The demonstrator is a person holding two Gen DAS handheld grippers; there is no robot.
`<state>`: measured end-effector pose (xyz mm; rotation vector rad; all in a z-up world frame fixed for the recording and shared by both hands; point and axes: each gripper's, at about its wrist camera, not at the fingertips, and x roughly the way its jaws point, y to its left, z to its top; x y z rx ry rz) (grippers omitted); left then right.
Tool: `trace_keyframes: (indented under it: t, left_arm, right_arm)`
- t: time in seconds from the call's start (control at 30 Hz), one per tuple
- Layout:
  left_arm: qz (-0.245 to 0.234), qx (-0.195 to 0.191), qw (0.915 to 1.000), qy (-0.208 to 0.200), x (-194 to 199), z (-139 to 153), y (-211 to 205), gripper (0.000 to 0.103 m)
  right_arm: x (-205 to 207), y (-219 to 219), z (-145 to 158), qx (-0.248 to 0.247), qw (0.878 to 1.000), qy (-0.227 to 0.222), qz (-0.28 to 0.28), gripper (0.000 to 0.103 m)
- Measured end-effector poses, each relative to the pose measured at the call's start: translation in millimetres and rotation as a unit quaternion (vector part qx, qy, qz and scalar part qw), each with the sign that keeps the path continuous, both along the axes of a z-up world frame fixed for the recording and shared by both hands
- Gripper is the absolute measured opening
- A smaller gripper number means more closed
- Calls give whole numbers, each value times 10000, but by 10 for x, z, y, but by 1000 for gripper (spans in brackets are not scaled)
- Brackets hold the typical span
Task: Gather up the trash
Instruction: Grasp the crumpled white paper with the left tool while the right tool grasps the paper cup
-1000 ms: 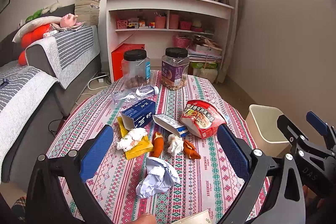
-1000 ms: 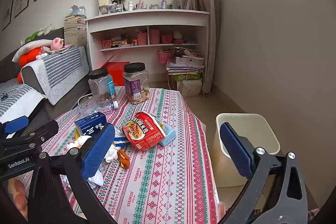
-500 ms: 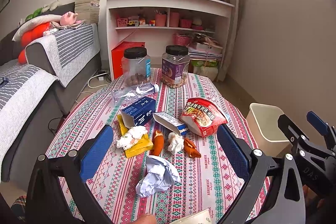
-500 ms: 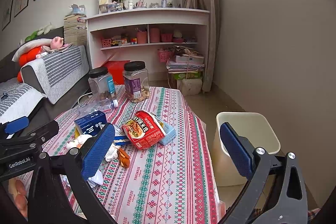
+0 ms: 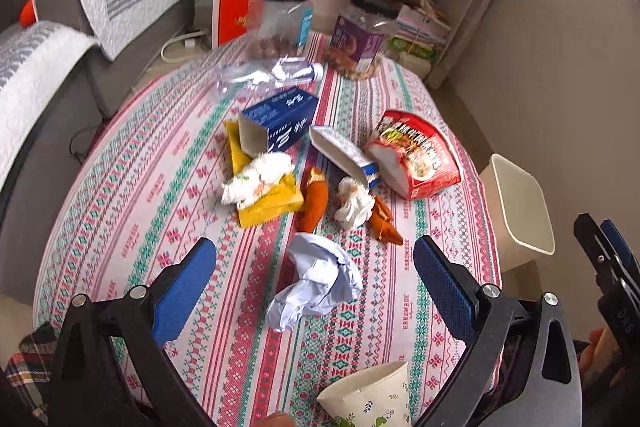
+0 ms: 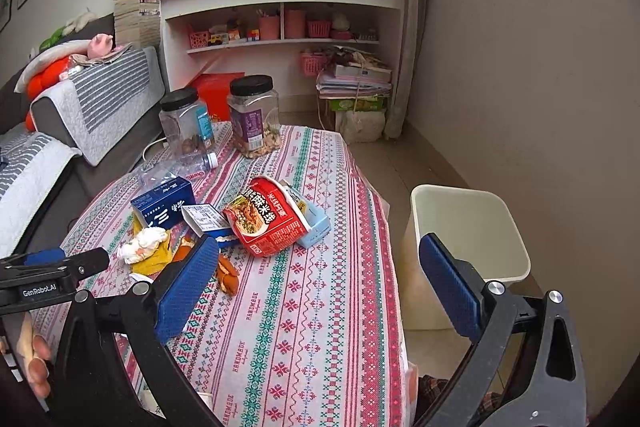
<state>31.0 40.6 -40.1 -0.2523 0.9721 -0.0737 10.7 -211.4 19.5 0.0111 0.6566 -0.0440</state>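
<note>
Two blue-padded fingers of the left gripper (image 5: pixel 314 275) are seen spread wide in the left wrist view, nothing held between them, with a crumpled pale paper ball (image 5: pixel 316 285) lying on the patterned tablecloth (image 5: pixel 160 187) in the gap. Farther along the table a white tissue wad (image 5: pixel 256 179) is found resting on a yellow wrapper (image 5: pixel 276 201), just beside an orange wrapper (image 5: pixel 314 201), a second tissue (image 5: pixel 354 203) and a brown scrap (image 5: pixel 384 223). A blue carton (image 5: pixel 280 123), a small open box (image 5: pixel 344 157) and a red noodle cup (image 5: pixel 416 153) lying on its side are spread behind them, with a crushed clear bottle (image 5: pixel 264 77) and two black-lidded jars (image 5: pixel 282 19) at the far edge. A paper cup (image 5: pixel 370 393) is seen at the near edge, and a cream bin (image 5: pixel 520 203) stands on the floor beside the table. From the right wrist view, the right gripper (image 6: pixel 318 283) is likewise shown wide apart and empty, held over the table's near right part; the noodle cup (image 6: pixel 266 221) lies ahead of it, the bin (image 6: pixel 468 255) is seen to its right, off the table, and the left gripper's tip (image 6: pixel 60 261) enters at the left.
</note>
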Motion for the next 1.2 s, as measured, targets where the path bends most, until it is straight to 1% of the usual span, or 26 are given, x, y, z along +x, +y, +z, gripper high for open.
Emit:
trace_keyframes:
  t: [0.07,0.1,0.17,0.27,0.4,0.5,0.57,0.6,0.63,0.67,0.7,0.77,0.83,0.9,0.97,1.1,1.2]
  left_arm:
    - [-7,-160,9992,365,50,-137,26,96]
    - [-40,-156,9985,519,75,-200,4,96]
    - [-137,-17,9974,703,108,-274,-52,96]
    - [-363,222,9955,851,160,-348,-158,96]
    - [-585,283,9899,1262,261,-528,-256,96]
    - [-733,442,9863,1410,323,-625,-346,96]
    - [-916,583,9838,1426,360,-658,-431,95]
    - [-1026,657,9824,1417,372,-671,-473,90]
    - [-1152,739,9802,1433,397,-698,-523,77]
    - [-1277,820,9773,1475,407,-728,-554,69]
    - [-1360,893,9749,1519,436,-763,-573,57]
    - [-1464,842,9746,1472,431,-787,-562,55]
    - [-1505,831,9752,1397,411,-767,-554,50]
    - [-1512,797,9771,1270,409,-702,-528,49]
    - [-1507,726,9794,1129,410,-601,-476,49]
    - [-1509,697,9821,882,356,-389,-361,49]
    - [-1507,605,9839,741,308,-282,-286,50]
  right_arm:
    - [113,-5,-32,37,9994,303,152,96]
    - [167,-2,-53,-3,9987,453,225,96]
    - [240,-11,-98,-113,9974,636,316,96]
    - [304,-97,-194,-140,9966,778,246,96]
    - [379,-325,-378,259,9933,1130,-23,96]
    - [372,-407,-483,621,9882,1401,78,96]
    - [341,-379,-564,775,9831,1628,320,96]
    - [322,-346,-607,893,9789,1770,488,96]
    - [291,-310,-660,1039,9731,1942,680,96]
    - [254,-262,-715,1183,9659,2132,876,96]
    - [214,-202,-758,1296,9586,2304,1057,96]
    - [110,-43,-810,1384,9465,2558,1396,96]
    - [-12,130,-829,1288,9404,2667,1670,96]
    - [-143,301,-856,1142,9351,2796,1854,96]
    - [-268,450,-918,1061,9273,2974,2011,96]
    - [-460,727,-1044,979,9154,3275,2125,96]
    - [-502,919,-1115,747,9128,3358,2203,96]
